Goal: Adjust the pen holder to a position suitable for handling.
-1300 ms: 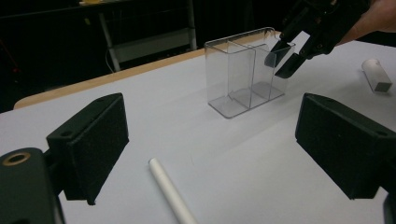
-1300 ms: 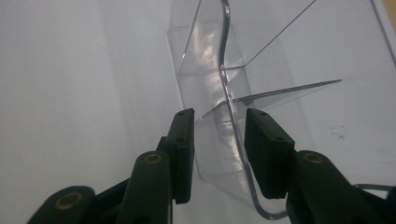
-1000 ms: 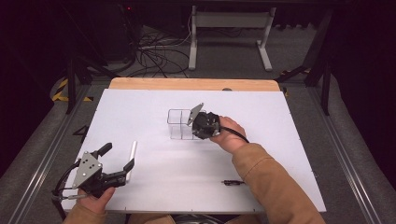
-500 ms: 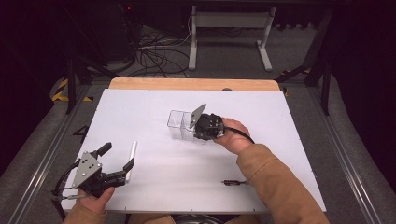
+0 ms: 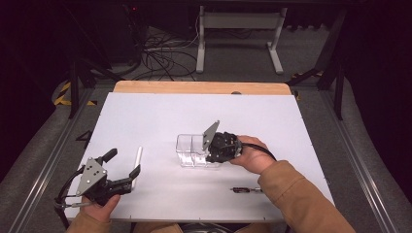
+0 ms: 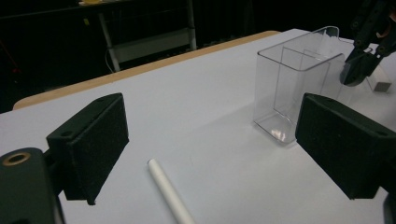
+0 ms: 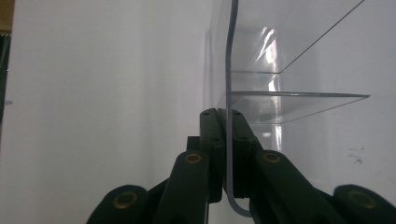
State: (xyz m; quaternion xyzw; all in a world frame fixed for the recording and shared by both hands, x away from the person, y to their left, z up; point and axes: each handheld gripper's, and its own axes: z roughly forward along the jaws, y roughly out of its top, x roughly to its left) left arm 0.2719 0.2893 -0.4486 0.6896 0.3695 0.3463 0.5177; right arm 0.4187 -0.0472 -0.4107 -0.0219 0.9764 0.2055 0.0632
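Note:
A clear plastic container (image 5: 193, 151) with an inner divider stands near the middle of the white table (image 5: 145, 116). My right gripper (image 5: 211, 155) is shut on its right wall; the right gripper view shows the thin clear wall (image 7: 230, 56) pinched between the jaws of the right gripper (image 7: 227, 117). My left gripper (image 5: 124, 163) rests open near the front left edge, with a white tube (image 5: 138, 158) lying just beyond its fingers. From the left gripper (image 6: 215, 144), the white tube (image 6: 168, 191) lies between the jaws and the container (image 6: 294, 79) stands to the right, held by the right gripper (image 6: 359, 70).
A small dark pen-like object (image 5: 245, 190) lies on the table near the front edge, beside the right sleeve. A wooden strip (image 5: 199, 88) runs along the table's far edge. Dark floor with cables and a stand lies beyond.
The right gripper has drawn the clear container toward the person's side of the table. The left gripper and the white tube have stayed in place.

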